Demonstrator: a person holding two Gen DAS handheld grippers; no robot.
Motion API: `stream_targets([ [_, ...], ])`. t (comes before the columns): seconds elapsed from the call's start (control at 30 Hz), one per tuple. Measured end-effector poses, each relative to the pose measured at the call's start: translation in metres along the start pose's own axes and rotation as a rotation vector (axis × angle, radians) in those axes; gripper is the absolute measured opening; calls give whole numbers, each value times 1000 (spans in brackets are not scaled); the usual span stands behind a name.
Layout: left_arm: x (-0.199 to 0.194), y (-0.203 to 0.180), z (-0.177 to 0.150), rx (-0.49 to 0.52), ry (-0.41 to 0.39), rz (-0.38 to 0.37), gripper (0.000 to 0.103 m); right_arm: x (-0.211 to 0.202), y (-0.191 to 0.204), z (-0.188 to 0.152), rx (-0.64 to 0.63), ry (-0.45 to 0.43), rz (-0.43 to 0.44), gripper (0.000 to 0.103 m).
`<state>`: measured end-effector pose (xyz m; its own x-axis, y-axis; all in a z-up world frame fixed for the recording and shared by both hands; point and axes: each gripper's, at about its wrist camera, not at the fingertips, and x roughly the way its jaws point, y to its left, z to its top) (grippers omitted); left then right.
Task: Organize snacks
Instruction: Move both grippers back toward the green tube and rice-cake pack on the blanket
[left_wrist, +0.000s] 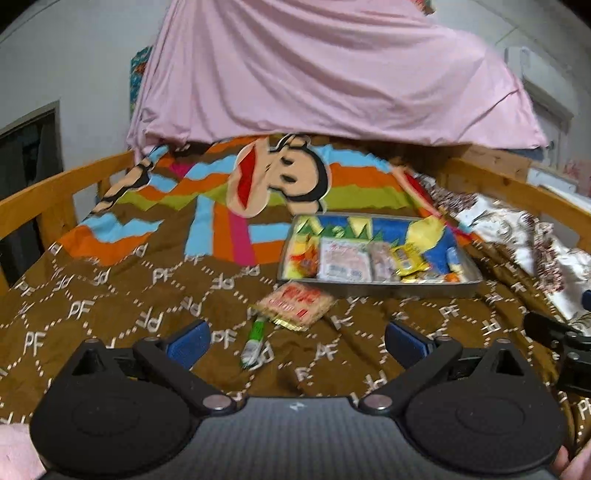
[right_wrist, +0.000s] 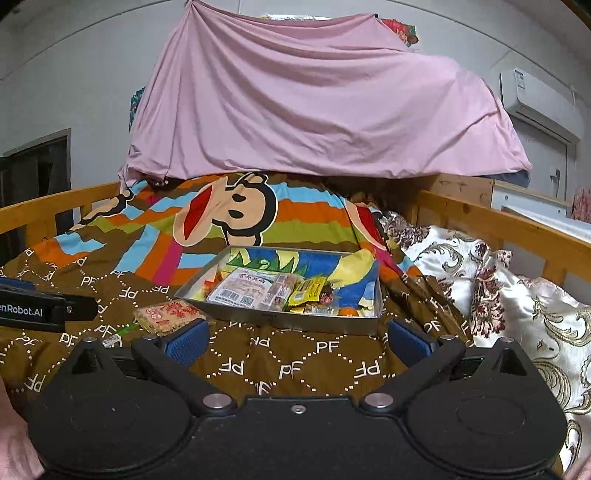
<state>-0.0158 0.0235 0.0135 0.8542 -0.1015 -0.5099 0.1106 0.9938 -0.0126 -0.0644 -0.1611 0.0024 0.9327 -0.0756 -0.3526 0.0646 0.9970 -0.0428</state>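
Note:
A shallow metal tray (left_wrist: 380, 288) (right_wrist: 280, 315) lies on the brown bedspread and holds several snack packets, among them a pink-white pack (left_wrist: 345, 262) (right_wrist: 240, 290) and a yellow one (left_wrist: 406, 258) (right_wrist: 306, 290). In front of the tray, on the cover, lie a red-and-tan cracker packet (left_wrist: 295, 304) (right_wrist: 170, 314) and a thin green-white stick packet (left_wrist: 255, 341) (right_wrist: 118, 334). My left gripper (left_wrist: 295, 341) is open, low over the bedspread just short of those two loose packets. My right gripper (right_wrist: 297, 338) is open in front of the tray, with nothing between its fingers.
Wooden bed rails (left_wrist: 55, 188) (right_wrist: 509, 225) run along both sides. A pink sheet (left_wrist: 325, 74) hangs over the far end. A floral satin pillow (right_wrist: 517, 295) lies to the right of the tray. A colourful monkey print (right_wrist: 229, 214) covers the bedspread behind the tray.

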Motion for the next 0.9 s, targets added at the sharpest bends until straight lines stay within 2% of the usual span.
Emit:
stream_targets([
  [0.23, 6, 6, 0, -40, 55, 26, 103, 10, 3, -1, 6, 60, 7, 102],
  [0.5, 23, 9, 0, -71, 187, 72, 103, 20, 18, -1, -10, 108, 37, 102],
  [0.9, 34, 21, 8, -130, 240, 65, 103, 32, 35, 1, -72, 161, 50, 102],
])
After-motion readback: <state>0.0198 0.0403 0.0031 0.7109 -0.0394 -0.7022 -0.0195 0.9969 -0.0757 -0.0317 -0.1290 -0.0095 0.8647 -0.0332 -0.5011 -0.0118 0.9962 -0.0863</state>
